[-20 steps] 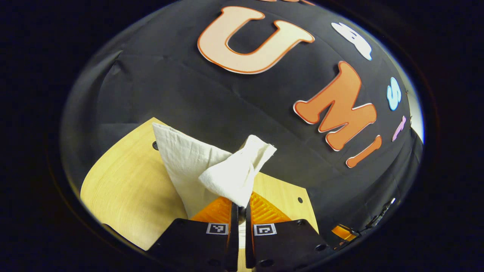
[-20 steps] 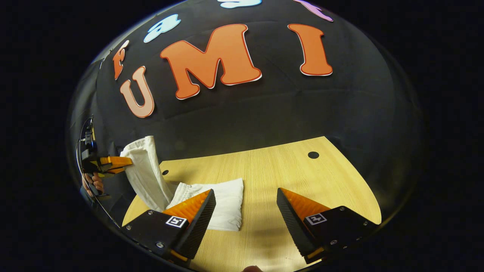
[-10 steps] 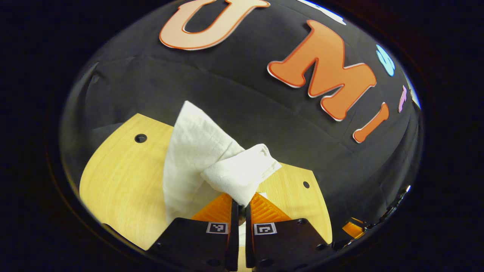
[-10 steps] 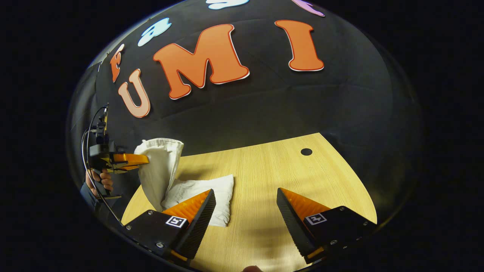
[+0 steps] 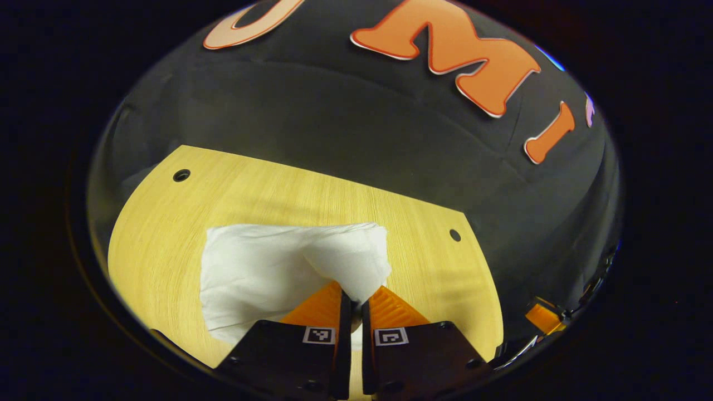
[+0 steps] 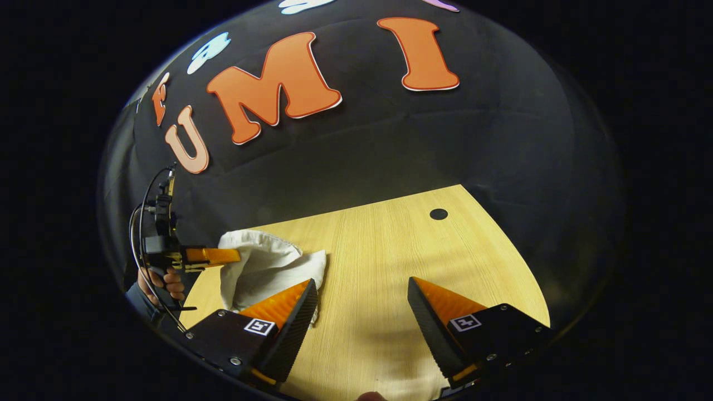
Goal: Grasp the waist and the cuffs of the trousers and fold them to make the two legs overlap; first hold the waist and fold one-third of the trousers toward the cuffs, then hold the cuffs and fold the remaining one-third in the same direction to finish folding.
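Note:
The white trousers (image 5: 267, 267) lie folded in a thick bundle on the wooden table (image 5: 167, 223). My left gripper (image 5: 355, 295) is shut on a corner of the top layer, which now droops low over the bundle. In the right gripper view the trousers (image 6: 262, 267) sit at the left, with the left gripper (image 6: 231, 256) pinching their near edge, held by a hand (image 6: 167, 281). My right gripper (image 6: 362, 289) hovers open above bare table, to the right of the bundle, with nothing between its fingers.
The table has small round holes (image 5: 181, 175) (image 5: 455, 235) near its far corners, and one hole (image 6: 438, 214) shows in the right gripper view. Black cloth wall rises just behind the table. Bare wood (image 6: 390, 250) lies right of the trousers.
My left gripper carried the held cloth end forward and down, so the raised flap now lies over the bundle. The right gripper stayed open and barely moved.

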`<state>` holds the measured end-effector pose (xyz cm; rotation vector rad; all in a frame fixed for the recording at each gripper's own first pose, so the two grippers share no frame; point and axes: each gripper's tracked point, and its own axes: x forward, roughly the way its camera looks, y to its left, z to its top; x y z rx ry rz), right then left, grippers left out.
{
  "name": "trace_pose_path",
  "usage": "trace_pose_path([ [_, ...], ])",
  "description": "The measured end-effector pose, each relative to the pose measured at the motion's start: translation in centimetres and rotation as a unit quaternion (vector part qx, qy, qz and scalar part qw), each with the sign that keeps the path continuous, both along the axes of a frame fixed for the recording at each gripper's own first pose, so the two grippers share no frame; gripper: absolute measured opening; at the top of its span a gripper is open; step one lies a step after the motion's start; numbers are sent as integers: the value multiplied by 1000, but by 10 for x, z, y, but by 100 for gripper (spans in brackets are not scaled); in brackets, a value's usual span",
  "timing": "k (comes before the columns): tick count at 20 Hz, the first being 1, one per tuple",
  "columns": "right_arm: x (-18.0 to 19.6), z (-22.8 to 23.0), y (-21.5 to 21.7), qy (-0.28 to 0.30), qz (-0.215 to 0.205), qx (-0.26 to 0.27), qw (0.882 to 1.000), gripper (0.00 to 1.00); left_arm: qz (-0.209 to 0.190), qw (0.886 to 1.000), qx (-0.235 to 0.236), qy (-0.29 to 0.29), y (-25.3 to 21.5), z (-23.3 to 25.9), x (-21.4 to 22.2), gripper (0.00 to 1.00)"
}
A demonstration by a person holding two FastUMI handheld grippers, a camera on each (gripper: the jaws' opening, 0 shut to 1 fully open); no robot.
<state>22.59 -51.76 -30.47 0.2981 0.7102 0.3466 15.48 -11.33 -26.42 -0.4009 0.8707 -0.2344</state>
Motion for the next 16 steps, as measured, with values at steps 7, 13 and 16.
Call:
trace_pose_path([
  [7,3,-5,2,4,17,7,1000,98,-127,990,55,25,-43,-32,-47,37],
  [13,-3,-1,16,3,31,15,999,98,-186,981,51,28,-65,-26,-93,92],
  [16,-5,10,26,-9,32,25,999,98,-176,982,61,-18,-54,2,-92,98],
])
